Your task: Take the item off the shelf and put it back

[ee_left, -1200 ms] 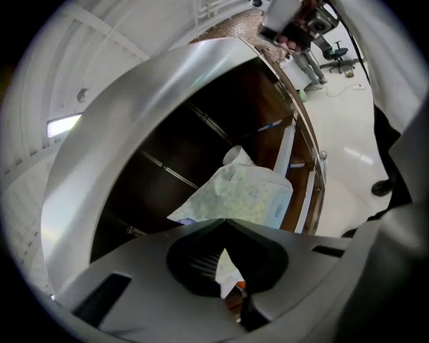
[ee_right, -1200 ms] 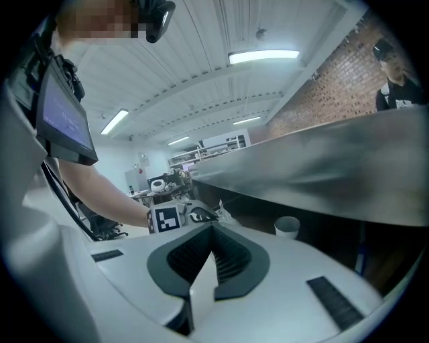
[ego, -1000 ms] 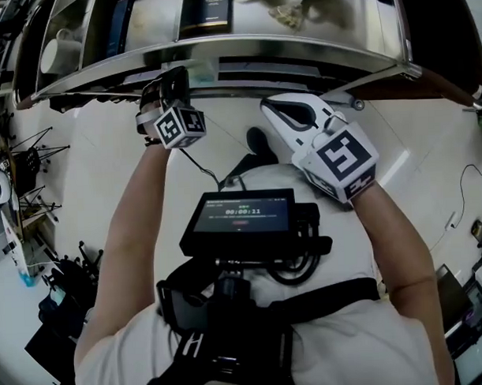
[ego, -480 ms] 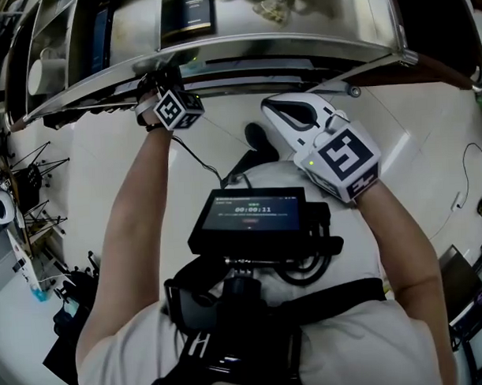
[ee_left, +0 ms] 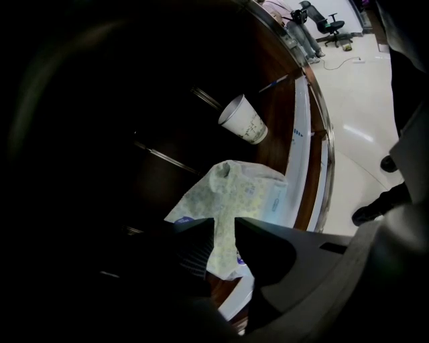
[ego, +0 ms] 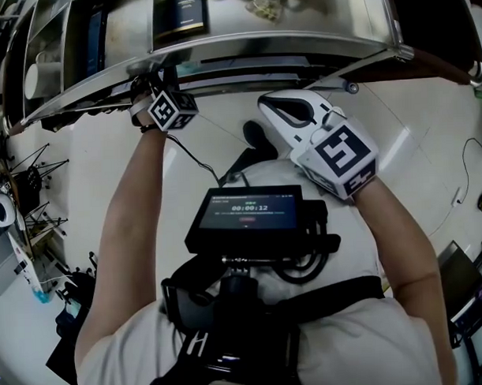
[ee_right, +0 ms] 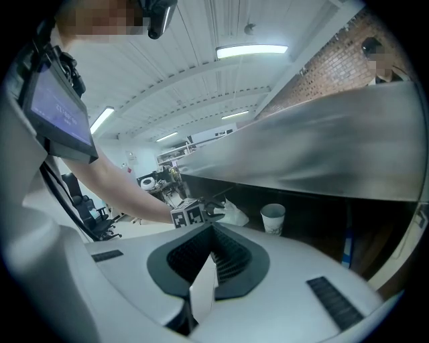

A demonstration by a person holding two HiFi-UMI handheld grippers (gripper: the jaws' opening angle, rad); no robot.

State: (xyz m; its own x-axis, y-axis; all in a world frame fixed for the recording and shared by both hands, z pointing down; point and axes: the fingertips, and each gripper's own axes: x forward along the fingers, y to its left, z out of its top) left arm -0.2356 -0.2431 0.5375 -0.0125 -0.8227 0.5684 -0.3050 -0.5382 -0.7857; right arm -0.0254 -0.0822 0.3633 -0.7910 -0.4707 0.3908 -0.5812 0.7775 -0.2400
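jaws of the left tool (ee_left: 224,226) had just been opening around a pale green soft plastic packet (ee_left: 244,191) on the shelf (ee_left: 310,181); straight travel would avoid snagging. right tool (ee_right: 213,234) stood closed, empty.

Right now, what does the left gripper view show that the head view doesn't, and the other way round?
Left gripper view only: the patterned soft pack between the just-opened jaws of the left gripper, and a paper cup behind it. Head view only: the right gripper, the chest screen. Both: the shelf and the left gripper.
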